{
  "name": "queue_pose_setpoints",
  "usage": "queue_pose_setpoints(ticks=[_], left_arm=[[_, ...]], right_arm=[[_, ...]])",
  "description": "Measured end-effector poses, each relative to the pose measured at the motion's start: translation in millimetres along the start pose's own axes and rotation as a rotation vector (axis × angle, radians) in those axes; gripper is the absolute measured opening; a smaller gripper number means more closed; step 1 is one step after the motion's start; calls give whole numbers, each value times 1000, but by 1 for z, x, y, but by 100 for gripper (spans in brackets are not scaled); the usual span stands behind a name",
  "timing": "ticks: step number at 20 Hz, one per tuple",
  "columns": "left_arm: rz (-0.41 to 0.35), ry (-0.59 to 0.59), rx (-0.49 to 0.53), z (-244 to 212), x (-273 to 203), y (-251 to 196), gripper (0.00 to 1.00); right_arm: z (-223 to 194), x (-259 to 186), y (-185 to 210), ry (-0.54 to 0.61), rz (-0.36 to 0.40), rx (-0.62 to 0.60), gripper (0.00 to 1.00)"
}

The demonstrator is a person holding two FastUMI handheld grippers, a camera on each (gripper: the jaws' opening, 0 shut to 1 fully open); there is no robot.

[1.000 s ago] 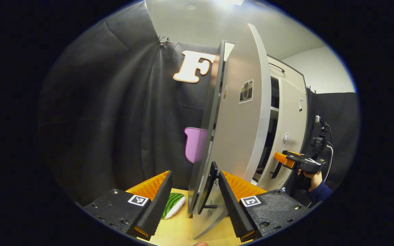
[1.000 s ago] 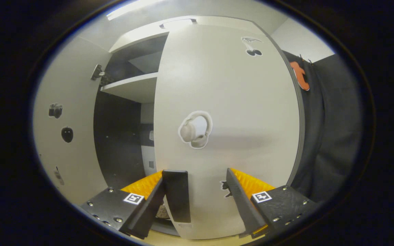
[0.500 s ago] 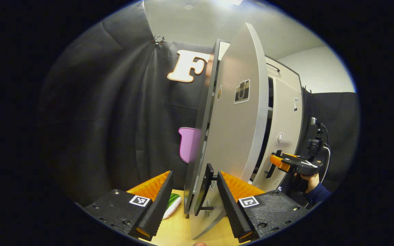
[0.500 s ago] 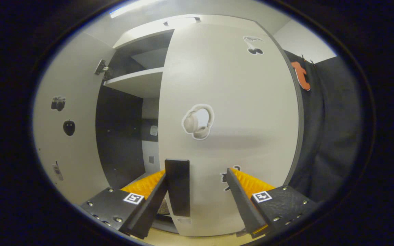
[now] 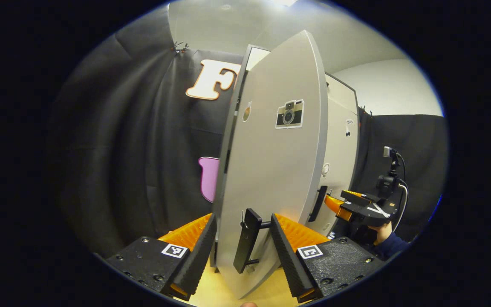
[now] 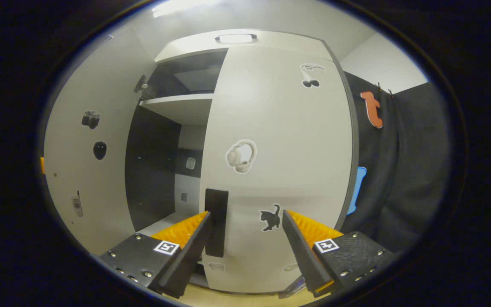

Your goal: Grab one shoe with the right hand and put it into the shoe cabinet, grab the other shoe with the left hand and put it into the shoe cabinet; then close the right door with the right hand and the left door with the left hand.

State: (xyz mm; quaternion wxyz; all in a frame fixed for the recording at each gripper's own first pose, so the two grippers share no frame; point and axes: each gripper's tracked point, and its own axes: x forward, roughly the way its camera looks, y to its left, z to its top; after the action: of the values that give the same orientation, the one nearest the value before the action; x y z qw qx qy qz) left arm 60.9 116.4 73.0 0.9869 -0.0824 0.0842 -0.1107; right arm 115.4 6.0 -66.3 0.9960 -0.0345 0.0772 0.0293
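L gripper (image 5: 241, 256) is spread wide w/ nothing clamped; the left door (image 5: 271, 170) stands edge-on right btwn its fingers, partly ajar, and the door's black bar handle (image 5: 245, 241) sits in the gap nearer the R finger, not pressed from both sides; can't tell if either finger touches it. A camera sticker (image 5: 289, 114) shows high on that door, above the claw. Farther off to the R of this claw, the right gripper (image 5: 335, 204) is held by a hand (image 5: 384, 232) in a dark sleeve, tips just beside the right door's handle (image 5: 317, 204). In the right gripper view, R gripper (image 6: 245, 251) is also wide apart, holding nothing; the right door (image 6: 279, 170) is straight ahead and looks about shut, its black handle (image 6: 216, 221) up against the L finger's inner side, contact unclear. Headphone sticker (image 6: 240, 156) and cat sticker (image 6: 270, 217) sit above the gap. To the L of the claw the shoe cabinet (image 6: 164, 162) interior is dark, a shelf (image 6: 177, 106) up high. Shoes not discernible inside.
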Motion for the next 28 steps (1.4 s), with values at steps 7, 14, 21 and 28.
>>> queue_pose_setpoints(ticks=[7,14,21,28], left_arm=[[-90,-6,-22,-7,27,-38,79],[-120,7,-21,-13,57,-60,82],[-124,0,84,-17,95,-82,100],[-174,29,64,-22,136,-100,100]], right_arm=[[4,-20,-38,11,-57,7,98],[7,-40,-72,15,-123,-12,97],[12,-61,-109,6,-197,-7,97],[11,-86,-163,8,-293,14,100]])
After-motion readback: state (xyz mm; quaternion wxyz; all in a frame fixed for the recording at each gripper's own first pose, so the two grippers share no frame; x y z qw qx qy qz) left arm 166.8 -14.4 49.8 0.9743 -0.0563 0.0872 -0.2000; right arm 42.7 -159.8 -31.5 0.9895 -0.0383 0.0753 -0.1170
